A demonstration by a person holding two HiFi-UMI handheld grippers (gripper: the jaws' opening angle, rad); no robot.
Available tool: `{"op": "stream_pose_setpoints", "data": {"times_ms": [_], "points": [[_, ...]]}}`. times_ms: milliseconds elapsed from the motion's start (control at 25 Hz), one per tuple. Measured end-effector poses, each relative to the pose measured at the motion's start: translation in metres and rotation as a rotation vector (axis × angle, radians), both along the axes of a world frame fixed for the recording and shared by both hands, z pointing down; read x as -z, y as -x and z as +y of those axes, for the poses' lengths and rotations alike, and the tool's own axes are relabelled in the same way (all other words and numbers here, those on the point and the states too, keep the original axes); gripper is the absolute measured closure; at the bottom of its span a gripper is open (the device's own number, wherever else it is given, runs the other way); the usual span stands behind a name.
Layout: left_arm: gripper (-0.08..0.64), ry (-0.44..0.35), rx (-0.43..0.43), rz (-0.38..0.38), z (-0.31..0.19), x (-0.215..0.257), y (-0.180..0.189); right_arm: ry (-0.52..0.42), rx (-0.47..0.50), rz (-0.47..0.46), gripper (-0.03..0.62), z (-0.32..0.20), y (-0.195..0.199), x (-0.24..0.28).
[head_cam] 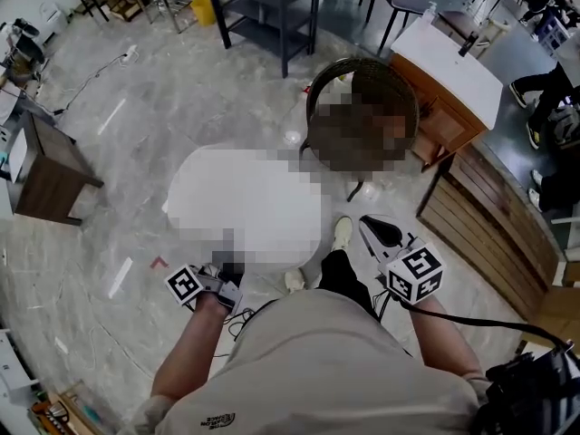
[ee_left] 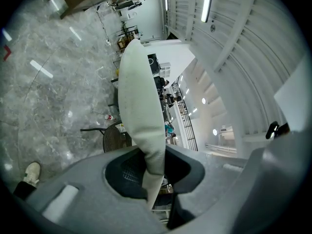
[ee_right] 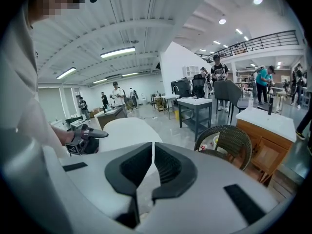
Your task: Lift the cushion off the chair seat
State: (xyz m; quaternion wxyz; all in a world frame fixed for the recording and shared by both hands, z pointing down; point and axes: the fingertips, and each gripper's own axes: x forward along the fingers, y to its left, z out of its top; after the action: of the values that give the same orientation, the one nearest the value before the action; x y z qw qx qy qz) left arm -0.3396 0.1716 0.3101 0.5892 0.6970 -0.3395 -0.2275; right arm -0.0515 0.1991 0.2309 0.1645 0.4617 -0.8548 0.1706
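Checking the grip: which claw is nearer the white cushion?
Left. The left claw is clamped on the cushion at its edge; the right claw points toward it, empty and apart.

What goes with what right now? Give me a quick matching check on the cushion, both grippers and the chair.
Things:
1. cushion
2. left gripper
3. right gripper
4. wicker chair

States:
A. empty, jaws nearly together
B. stands on the floor beside the wooden cabinet
C. white, held up clear of the chair
D. clamped on the cushion's edge

Pairs: 1-C, 2-D, 3-A, 4-B
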Motion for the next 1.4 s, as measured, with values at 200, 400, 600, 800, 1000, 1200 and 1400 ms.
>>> {"op": "stream_pose_setpoints", "data": {"times_ms": [200, 400, 600, 800, 1000, 1200, 1400], "points": [[0.483, 0.005, -0.003, 0.004, 0.01, -0.001, 0.003, -0.009, -0.002, 0.023, 0.57, 0.009, 0.004, 0.002], [0.483, 0.015, -0.003, 0.009, 0.018, -0.007, 0.006, -0.018, -0.009, 0.03, 0.574, 0.017, 0.008, 0.004], [0.483, 0.014, -0.01, 0.011, 0.024, -0.007, 0.008, -0.021, -0.006, 0.042, 0.577, 0.024, 0.013, 0.005], [0.485, 0.018, -0.011, 0.003, 0.027, -0.011, 0.011, -0.027, 0.023, 0.068, 0.578, 0.031, 0.022, 0.004], [0.485, 0.018, -0.017, 0.003, 0.029, -0.014, 0.007, -0.021, 0.026, 0.072, 0.578, 0.031, 0.022, 0.001], [0.485, 0.03, -0.019, 0.005, 0.03, -0.017, 0.004, -0.019, 0.024, 0.073, 0.578, 0.03, 0.02, -0.001], [0.485, 0.036, -0.024, -0.005, 0.026, -0.02, -0.001, -0.017, 0.021, 0.07, 0.578, 0.027, 0.013, -0.001]]}}
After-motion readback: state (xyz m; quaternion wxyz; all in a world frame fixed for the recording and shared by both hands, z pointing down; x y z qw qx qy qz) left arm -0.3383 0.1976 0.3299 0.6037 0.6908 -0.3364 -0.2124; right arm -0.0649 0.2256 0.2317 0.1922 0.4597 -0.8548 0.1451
